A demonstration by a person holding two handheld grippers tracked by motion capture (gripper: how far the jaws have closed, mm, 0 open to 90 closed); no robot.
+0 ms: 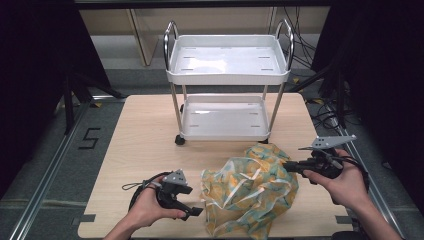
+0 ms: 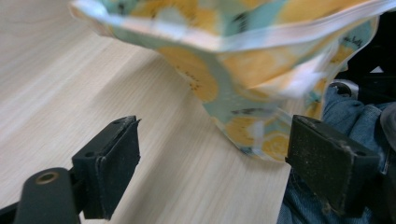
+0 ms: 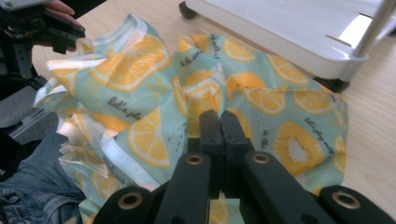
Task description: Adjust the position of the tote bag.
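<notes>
A crumpled teal bag printed with orange and lemon slices (image 1: 250,192) lies on the front middle of the wooden table (image 1: 145,135). My right gripper (image 1: 291,167) meets the bag's right edge. In the right gripper view its jaws (image 3: 218,119) are pressed together on a fold of the bag (image 3: 140,70). My left gripper (image 1: 192,201) sits just left of the bag, near the table's front edge. Its jaws stand wide apart (image 2: 212,140), with the bag's lower corner (image 2: 261,60) a little ahead of them and nothing between them. The left gripper (image 3: 46,28) also shows beyond the bag in the right gripper view.
A white two-shelf cart (image 1: 227,75) with chrome handles stands at the back middle of the table, its lower shelf (image 3: 289,42) close behind the bag. Bare wood spreads to the left. The person's jeans (image 2: 327,116) show past the front edge.
</notes>
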